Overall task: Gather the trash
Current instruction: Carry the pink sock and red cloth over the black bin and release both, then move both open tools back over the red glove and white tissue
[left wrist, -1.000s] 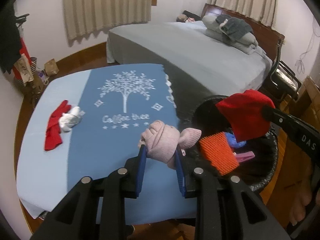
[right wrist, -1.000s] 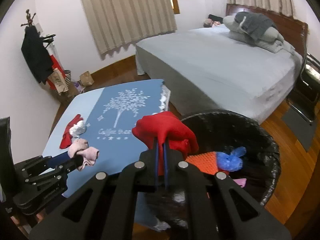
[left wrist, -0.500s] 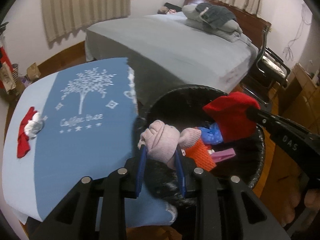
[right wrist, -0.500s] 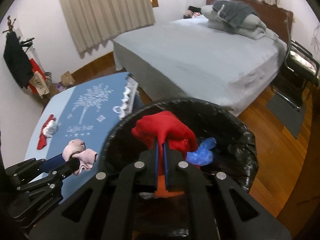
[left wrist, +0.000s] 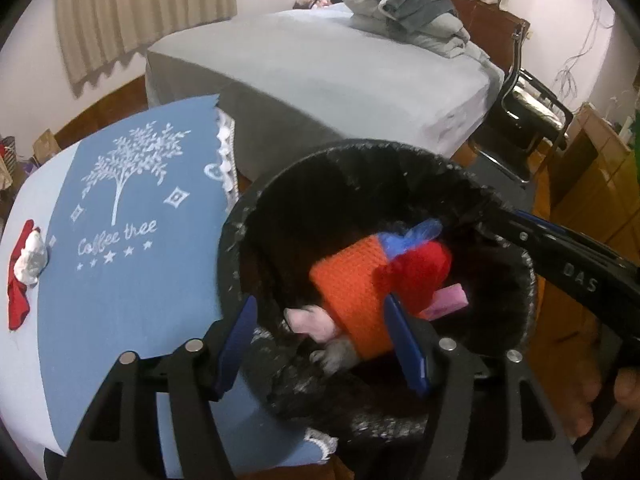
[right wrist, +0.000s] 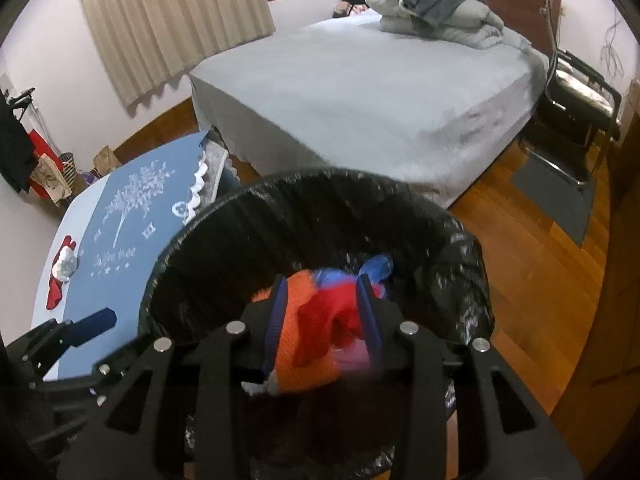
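Observation:
Both grippers hang over the black-lined trash bin [left wrist: 228, 248]. My left gripper [left wrist: 320, 340] has its jaws opening, and the pink cloth [left wrist: 308, 318] lies loose below them inside the bin, touching neither pad. An orange knitted cloth [left wrist: 352, 296] and a blue bag [left wrist: 408, 236] lie in there too. My right gripper [right wrist: 323, 312] is opening as well; the red cloth [right wrist: 328, 320] sits blurred between and below its blue pads, free of them, on the orange cloth [right wrist: 292, 344]. A red and white bundle [left wrist: 24, 268] lies on the blue tablecloth [left wrist: 120, 260].
The bin [right wrist: 472, 248] stands at the table's right edge, on a wooden floor [right wrist: 540, 272]. A grey bed [right wrist: 360, 92] fills the back, with a black chair [right wrist: 580, 104] to its right. Bags [right wrist: 52, 172] stand by the far left wall.
Both grippers moved right from above the table and down over the bin. Their jaws opened; the pink cloth and the red cloth dropped into the bin.

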Motion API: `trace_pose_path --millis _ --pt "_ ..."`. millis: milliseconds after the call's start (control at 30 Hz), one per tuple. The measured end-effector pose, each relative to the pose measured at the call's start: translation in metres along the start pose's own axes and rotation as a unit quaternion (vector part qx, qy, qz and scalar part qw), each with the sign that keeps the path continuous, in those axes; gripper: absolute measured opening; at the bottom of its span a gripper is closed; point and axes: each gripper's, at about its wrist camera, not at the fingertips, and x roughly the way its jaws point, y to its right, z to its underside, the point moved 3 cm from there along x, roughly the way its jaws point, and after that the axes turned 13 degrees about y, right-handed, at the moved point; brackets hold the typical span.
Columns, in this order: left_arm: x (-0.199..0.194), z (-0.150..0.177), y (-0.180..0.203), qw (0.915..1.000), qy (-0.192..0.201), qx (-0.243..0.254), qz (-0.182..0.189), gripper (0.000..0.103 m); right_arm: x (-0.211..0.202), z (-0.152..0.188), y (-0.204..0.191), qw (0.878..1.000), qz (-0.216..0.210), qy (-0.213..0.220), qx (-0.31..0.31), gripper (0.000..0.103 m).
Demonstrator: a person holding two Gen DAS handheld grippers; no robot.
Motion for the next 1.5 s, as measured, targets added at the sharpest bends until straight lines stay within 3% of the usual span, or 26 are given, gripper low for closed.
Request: trace_pose_path --millis 267,433,667,967,1267,1500 --pt "-0.017 0.010 -0.042 0.9995 0.000 -0.017 -0.027 0.066 -0.012 0.012 -0.004 1.000 0.005 -0.005 0.013 0.036" --pt "-0.033 0.011 -0.072 0.9986 0.010 -0.026 -0.045 0.066 -0.022 0.014 -0.026 1.000 -0.005 -0.001 0.003 0.040" --pt "-0.059 0.011 -0.114 0.9964 0.030 -0.038 -0.069 0.066 -0.030 0.018 -0.073 1.000 -0.026 0.000 -0.017 0.050" --pt "-0.091 0.025 -0.185 0.9913 0.048 -0.057 -0.108 0.067 -0.034 0.022 -0.150 0.997 -0.067 -0.005 -0.048 0.051" --pt "-0.121 0.051 -0.292 0.9785 0.058 -0.094 -0.175 0.068 -0.025 0.023 -0.228 0.992 -0.099 -0.002 -0.079 0.051" --pt "-0.137 0.057 -0.346 0.9719 0.069 -0.089 -0.207 0.068 -0.012 0.025 -0.289 0.988 -0.120 0.000 -0.099 0.052"
